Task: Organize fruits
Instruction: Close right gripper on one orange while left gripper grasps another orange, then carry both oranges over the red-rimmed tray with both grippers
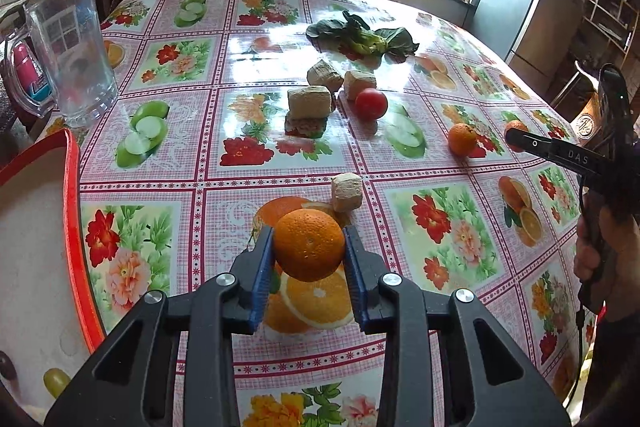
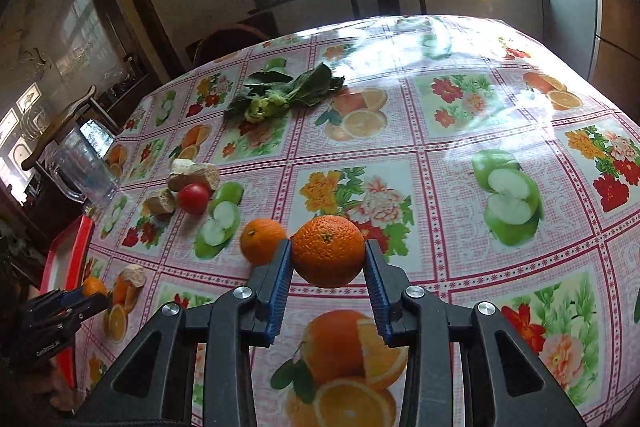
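Observation:
My left gripper is shut on an orange and holds it just above the table near the front edge. My right gripper is shut on another orange, also lifted a little. A third orange lies on the table just left of the right gripper; it also shows in the left wrist view. A red tomato lies mid-table among the tofu blocks. A red-rimmed tray sits at the left edge; a green grape and a dark fruit lie in it.
Several beige tofu blocks lie around the table's middle, one just beyond the left gripper. Leafy greens lie farther back. A clear plastic pitcher stands at the far left. A chair stands behind the table.

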